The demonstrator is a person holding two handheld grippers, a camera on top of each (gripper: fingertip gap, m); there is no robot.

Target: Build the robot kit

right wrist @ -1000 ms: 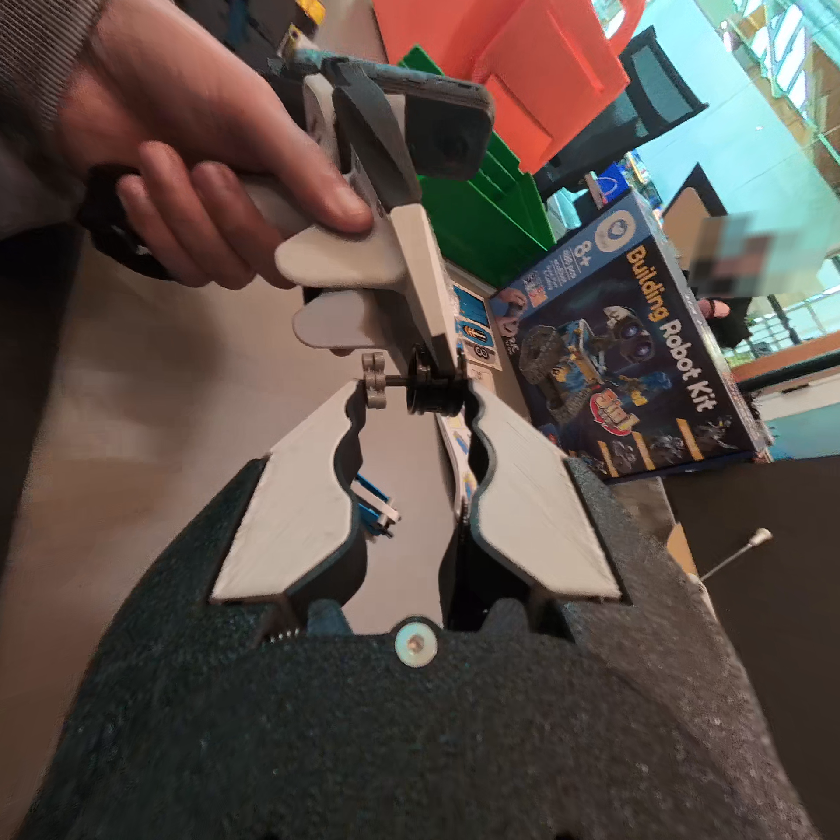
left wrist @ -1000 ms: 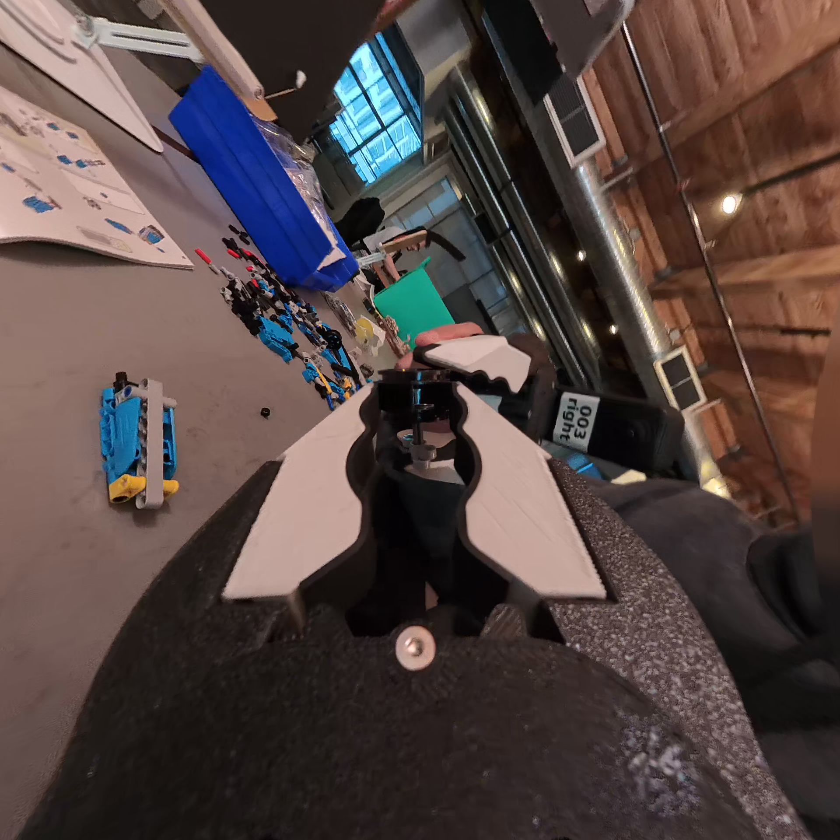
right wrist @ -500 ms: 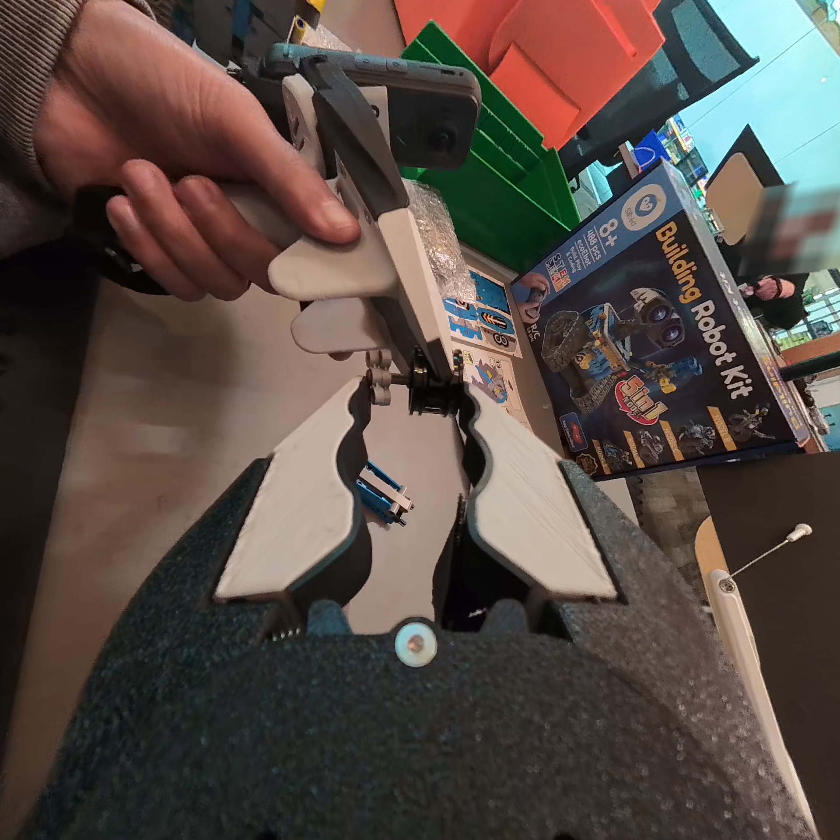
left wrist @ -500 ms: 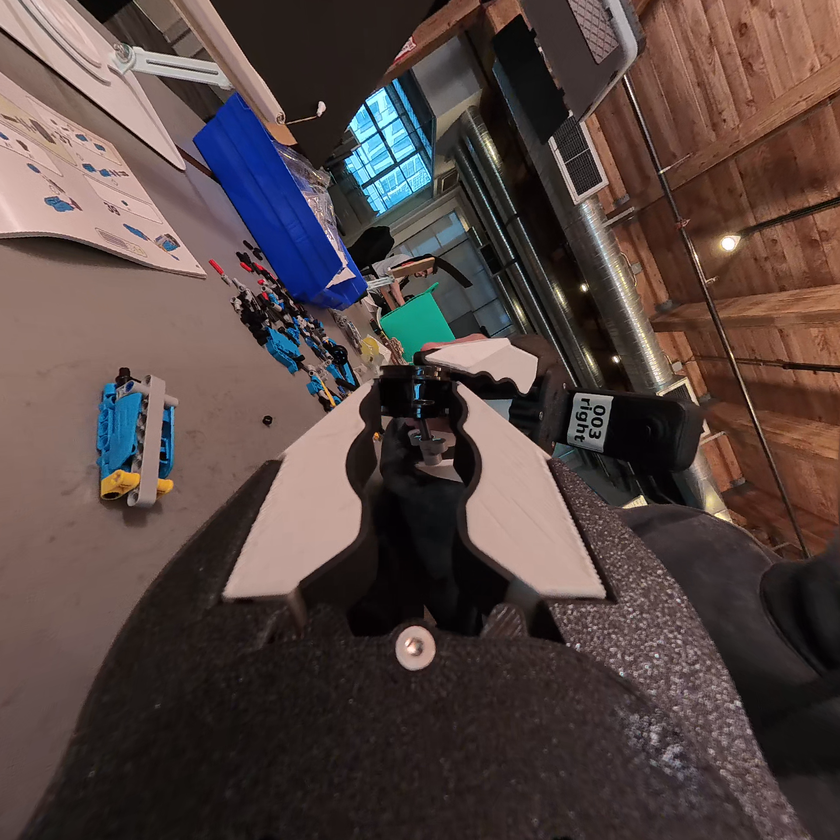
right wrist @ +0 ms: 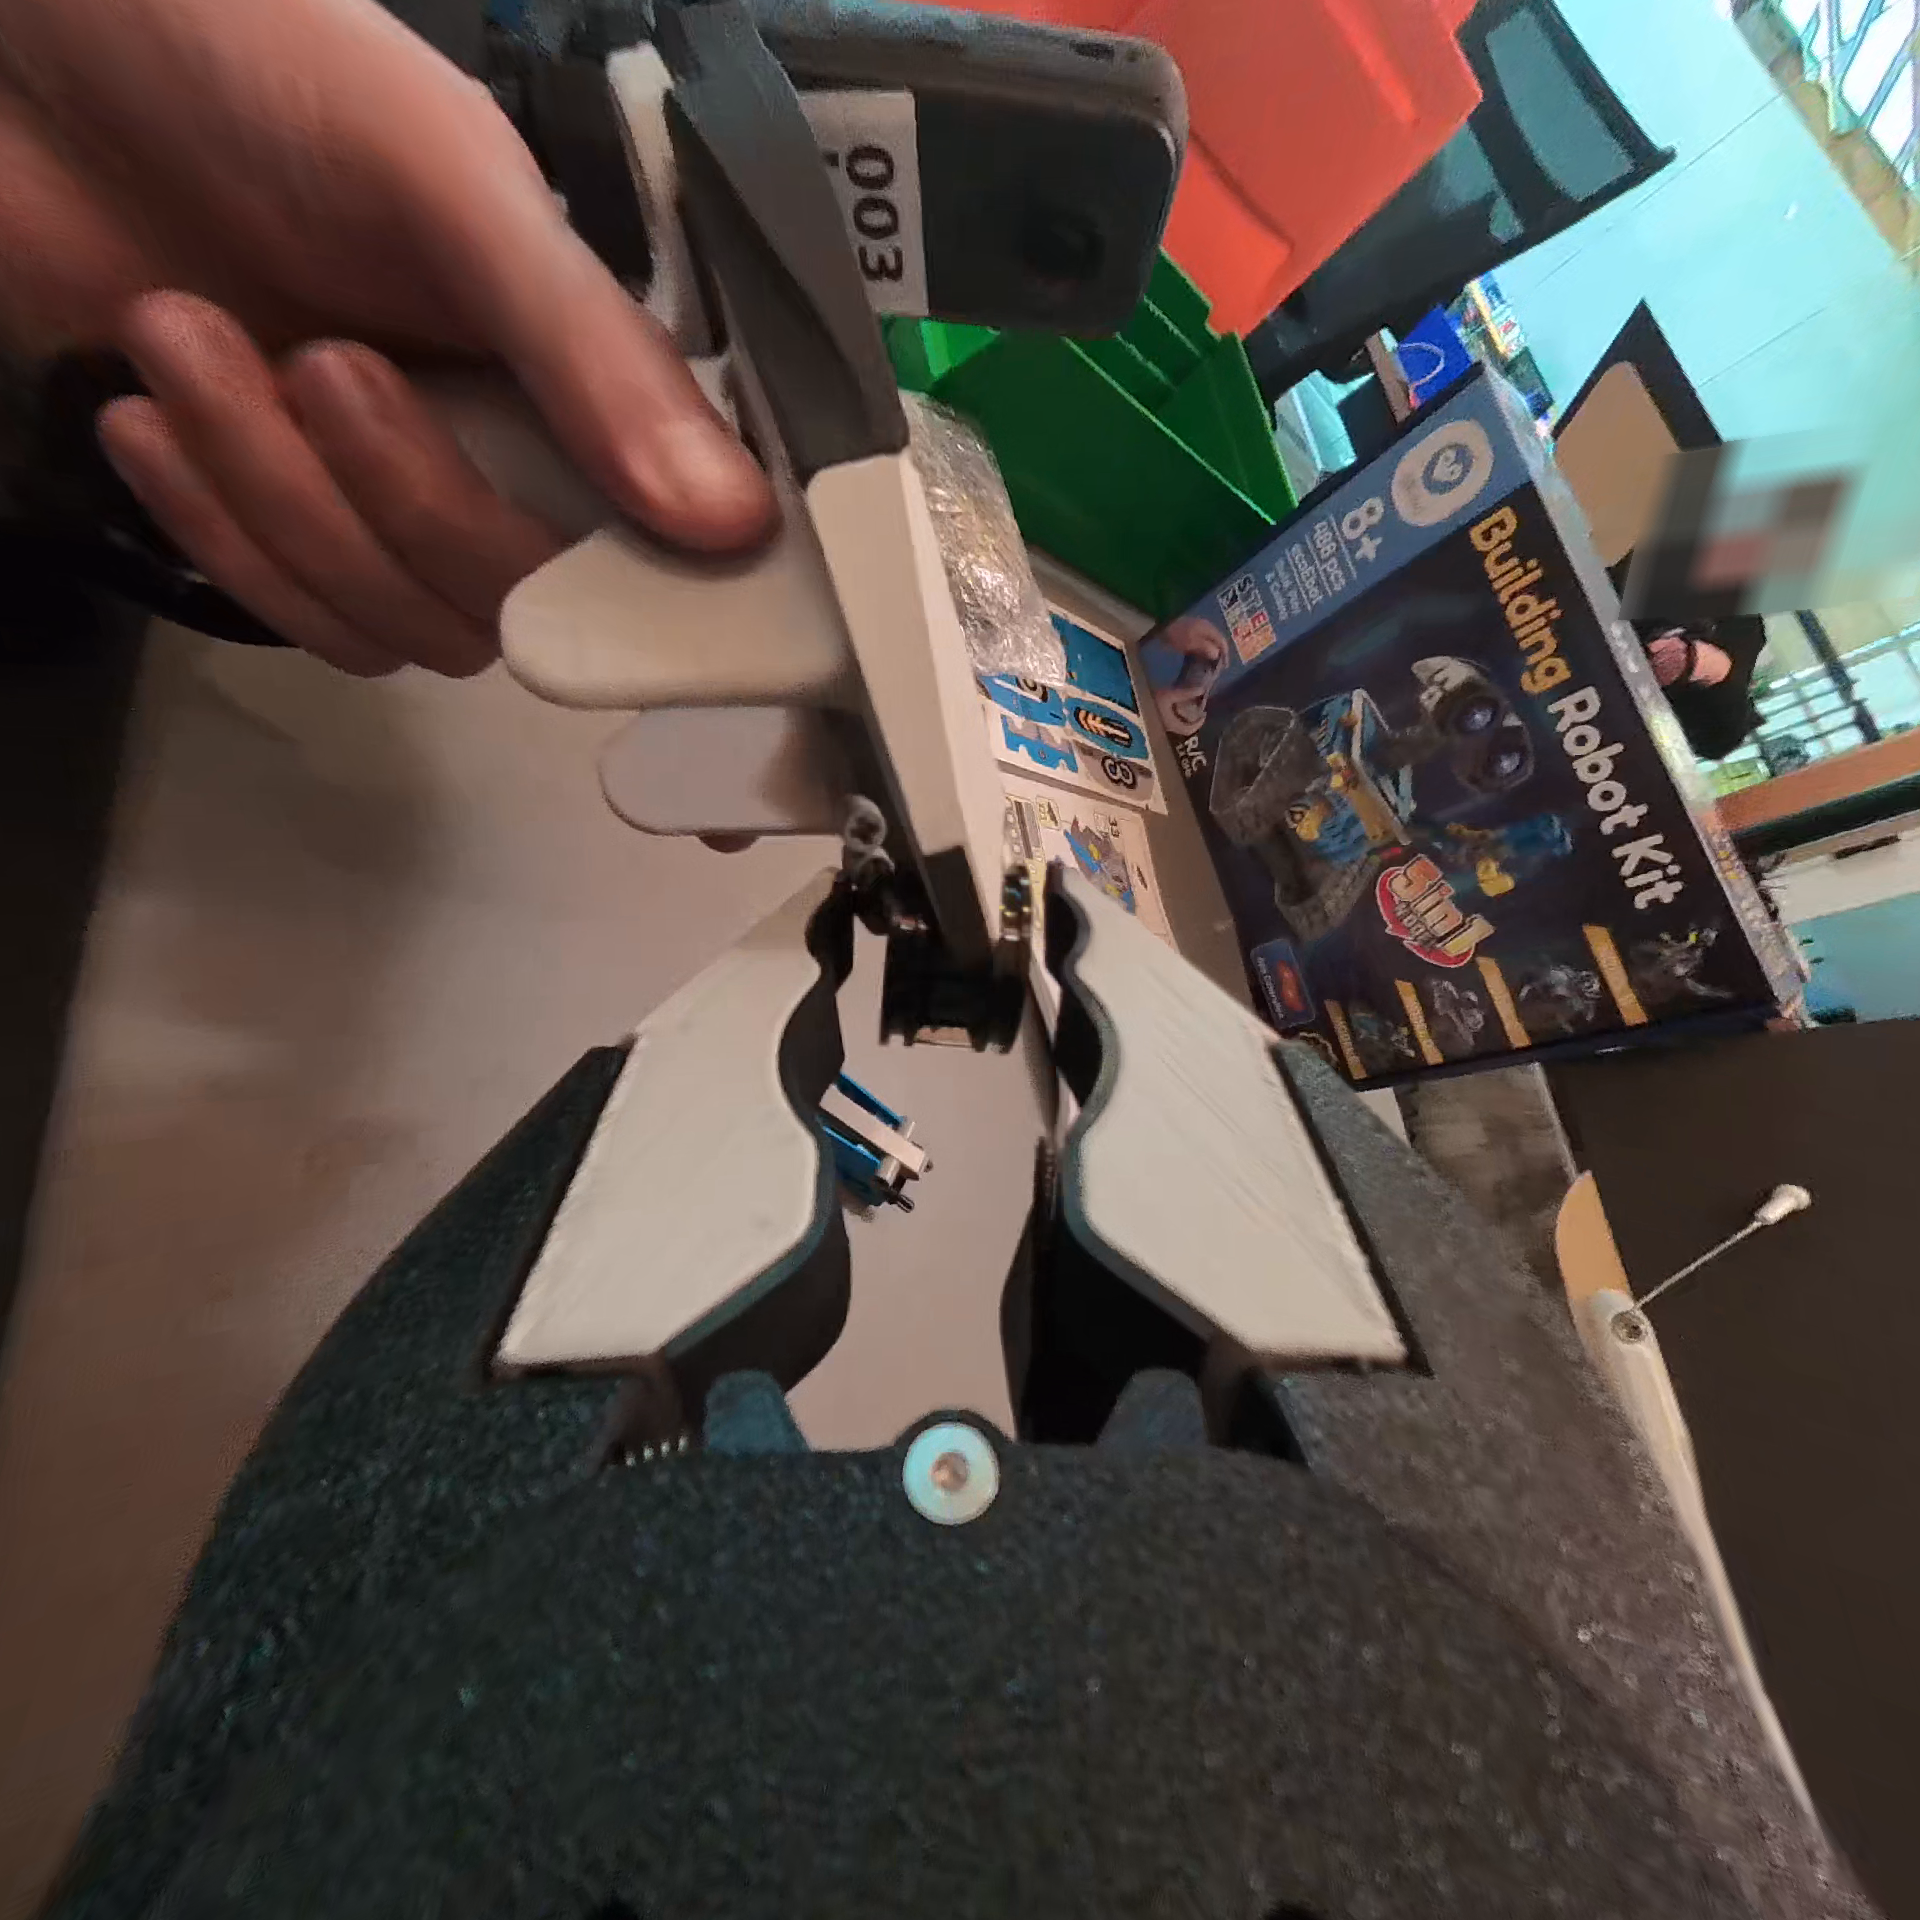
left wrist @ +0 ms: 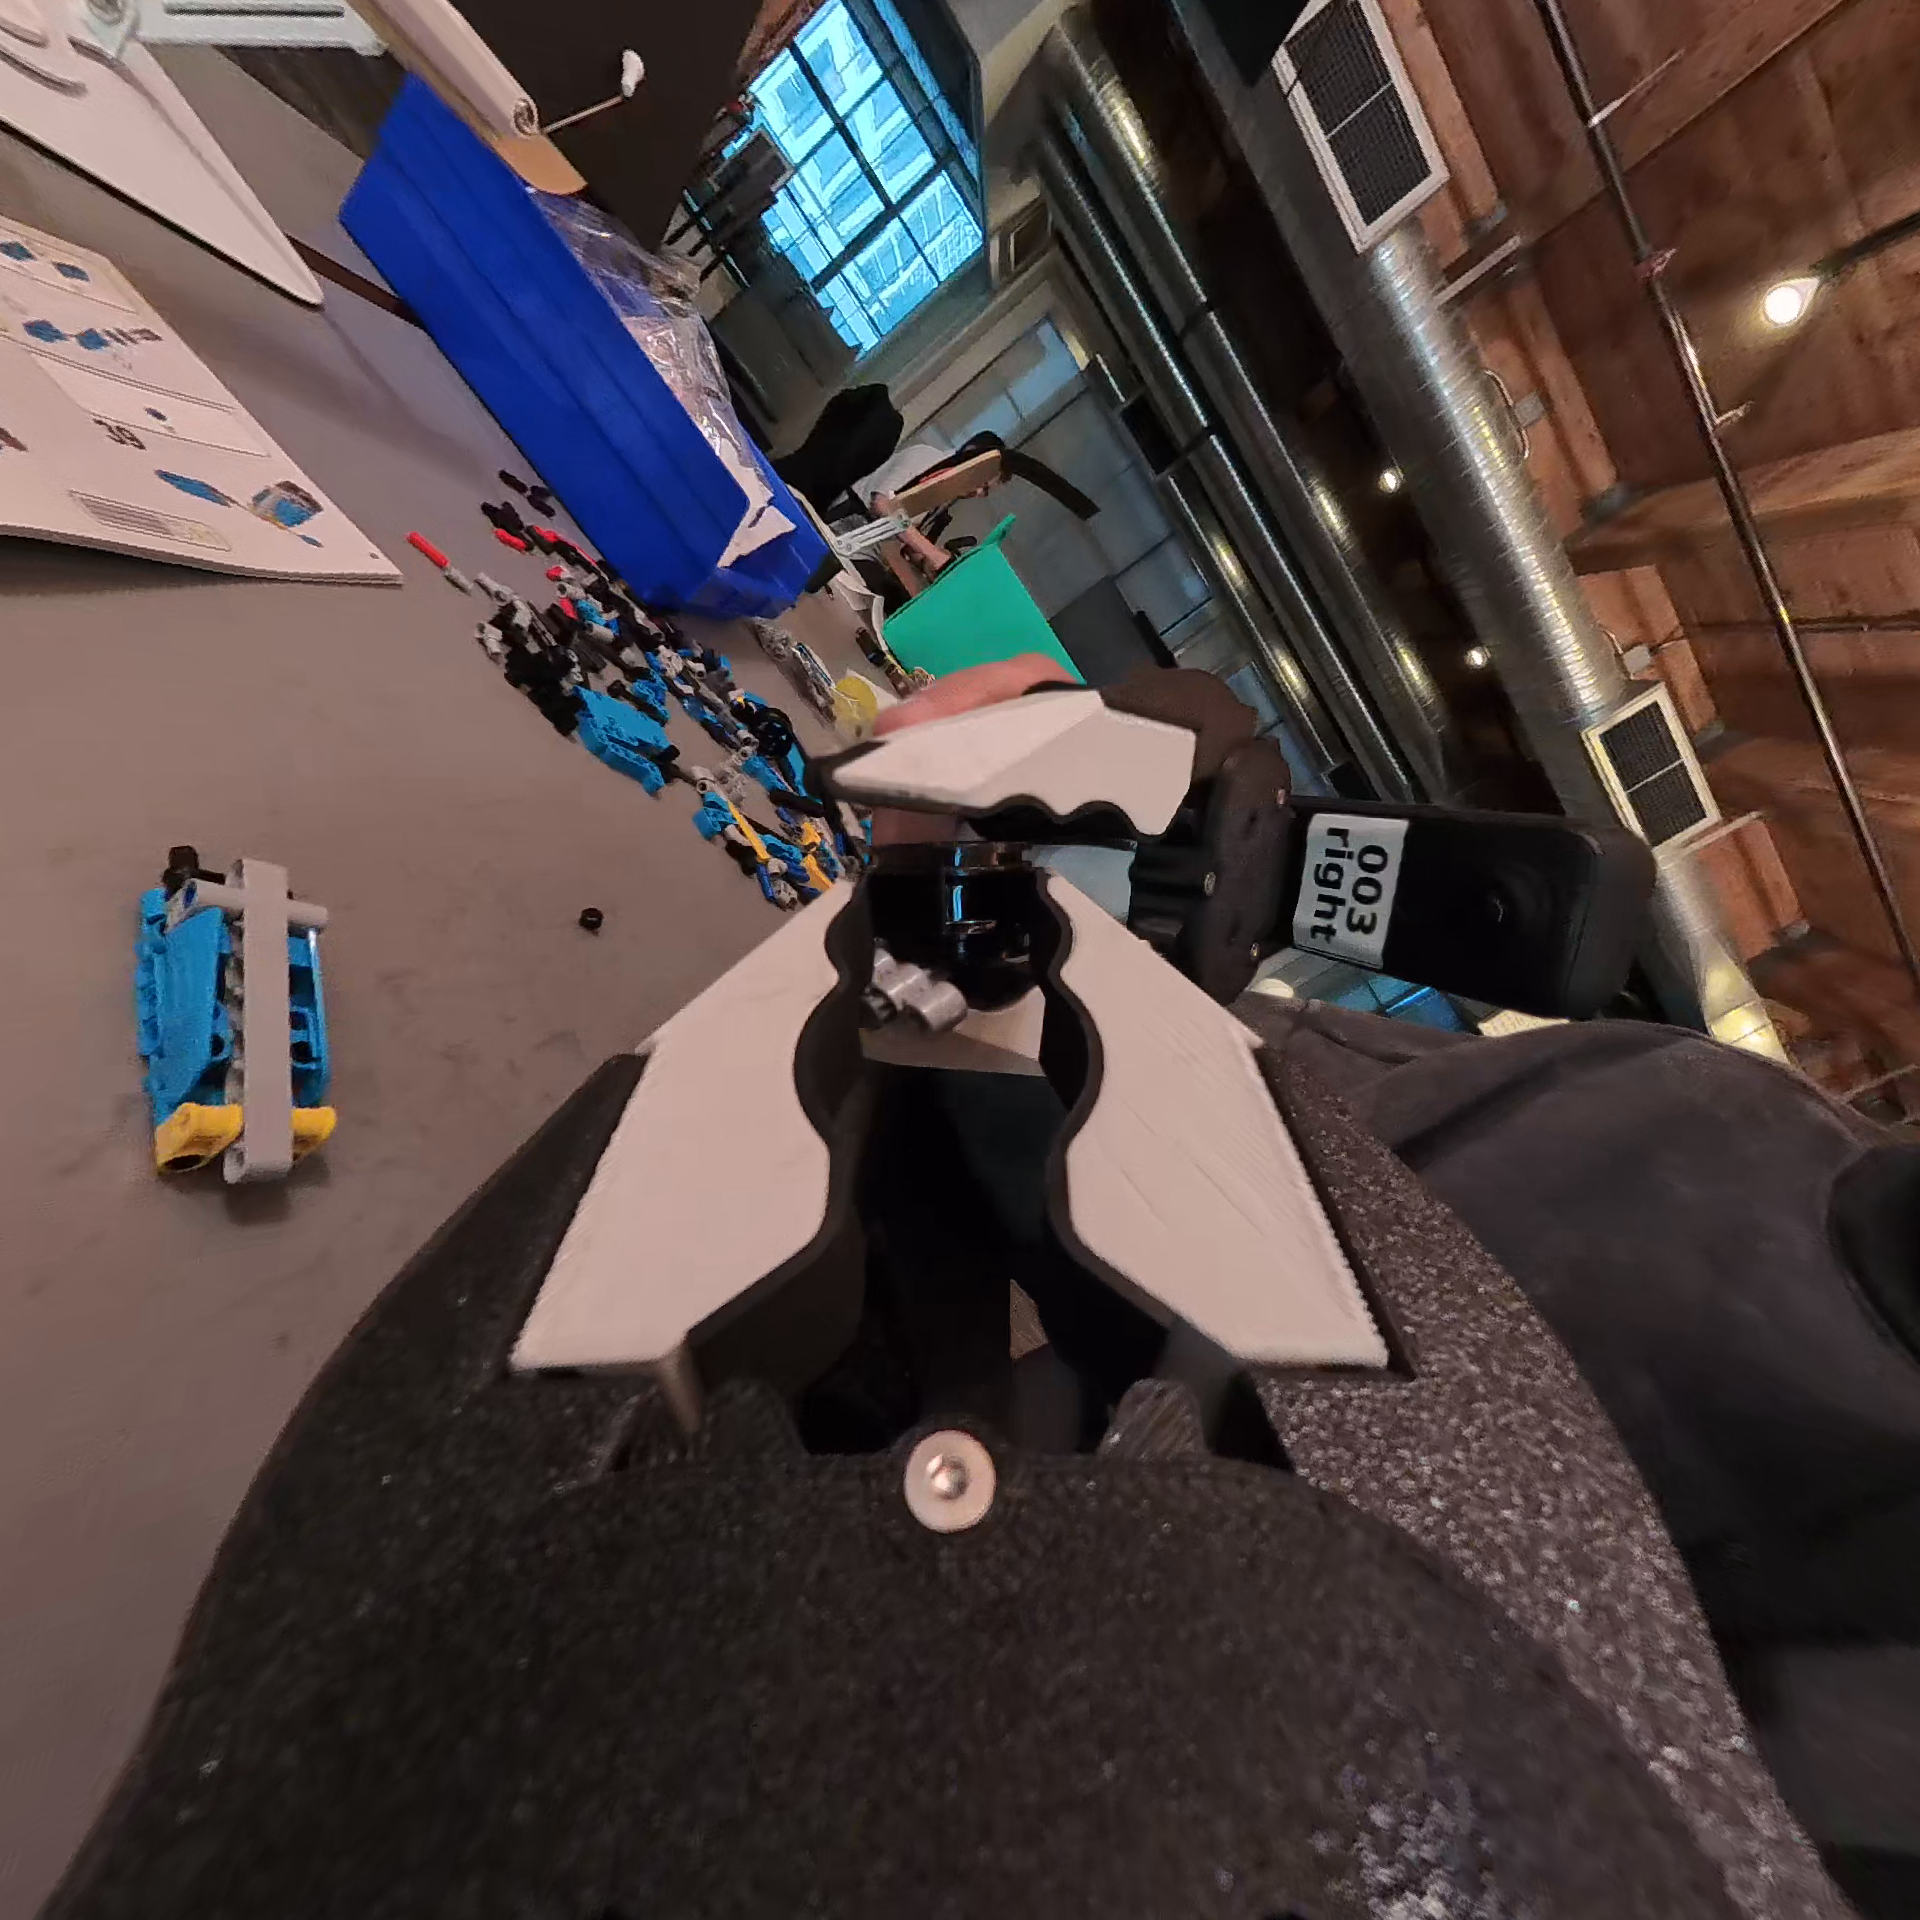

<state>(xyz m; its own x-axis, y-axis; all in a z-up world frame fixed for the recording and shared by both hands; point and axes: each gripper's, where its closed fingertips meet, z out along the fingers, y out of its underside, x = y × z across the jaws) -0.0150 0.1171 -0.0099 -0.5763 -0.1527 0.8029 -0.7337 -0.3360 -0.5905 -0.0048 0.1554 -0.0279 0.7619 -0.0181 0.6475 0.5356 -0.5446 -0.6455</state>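
Observation:
My left gripper (left wrist: 956, 904) is shut on a small black wheel part (left wrist: 971, 914) held up above the grey table (left wrist: 416, 831). An axle with a grey connector (left wrist: 914, 992) sticks out of it, tilted towards the camera. The right gripper's upper finger (left wrist: 1008, 764) lies just over the wheel. In the right wrist view my right gripper (right wrist: 940, 904) has its jaws apart, straddling the left gripper's fingertips (right wrist: 956, 914) and the black wheel (right wrist: 945, 1003). The grey connector (right wrist: 862, 831) shows by its left tip. A hand (right wrist: 343, 343) holds the left gripper.
A blue, grey and yellow brick assembly (left wrist: 234, 1029) lies on the table at the left. Beyond it are several loose pieces (left wrist: 644, 686), an instruction booklet (left wrist: 135, 457) and a blue bin (left wrist: 561, 395). A kit box (right wrist: 1475, 748), a sticker sheet (right wrist: 1081, 717) and green bins (right wrist: 1091, 416) stand behind. My two grippers' fingertips are within a few centimetres of each other.
The two grippers have come closer together. The black wheel now sits deeper between the right jaws, and the axle with its grey connector has tilted. Neither gripper's jaw width has changed.

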